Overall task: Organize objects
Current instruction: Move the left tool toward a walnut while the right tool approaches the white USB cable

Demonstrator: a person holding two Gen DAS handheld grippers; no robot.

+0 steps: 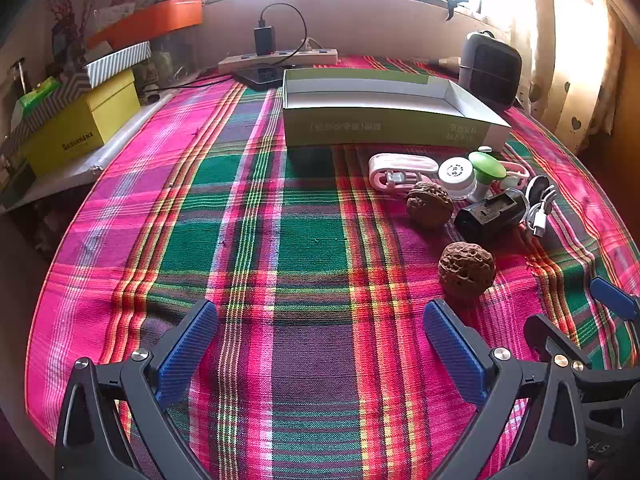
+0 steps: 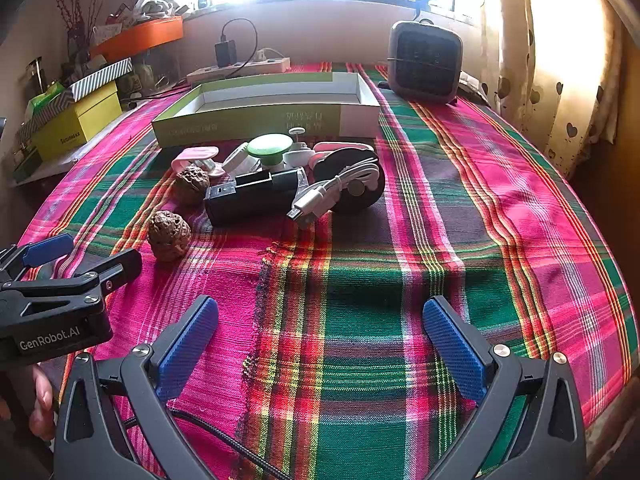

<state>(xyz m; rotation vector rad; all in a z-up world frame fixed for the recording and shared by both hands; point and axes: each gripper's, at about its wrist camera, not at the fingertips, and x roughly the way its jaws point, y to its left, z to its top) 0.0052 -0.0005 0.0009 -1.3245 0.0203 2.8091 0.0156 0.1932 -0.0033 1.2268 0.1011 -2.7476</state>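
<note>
An open green-and-white box [image 1: 384, 120] [image 2: 264, 114] lies on the plaid tablecloth. In front of it is a cluster: two walnuts [image 1: 466, 270] [image 1: 429, 204] [image 2: 169, 235], a black charger [image 1: 490, 216] [image 2: 252, 196], a white cable [image 1: 538, 210] [image 2: 332, 194], a pink folded item [image 1: 400, 170], a white jar [image 1: 457, 176] and a green-capped piece [image 1: 487, 166] [image 2: 269, 150]. My left gripper [image 1: 320, 344] is open and empty, left of the near walnut. My right gripper [image 2: 320, 344] is open and empty, short of the cluster.
A grey fan heater [image 1: 490, 70] [image 2: 426, 62] stands behind the box at the right. A power strip [image 1: 278, 60] with a plugged charger and a dark phone [image 1: 260, 76] lie at the back. Yellow and striped boxes [image 1: 80, 120] sit on a ledge at left. A curtain [image 2: 560, 60] hangs at right.
</note>
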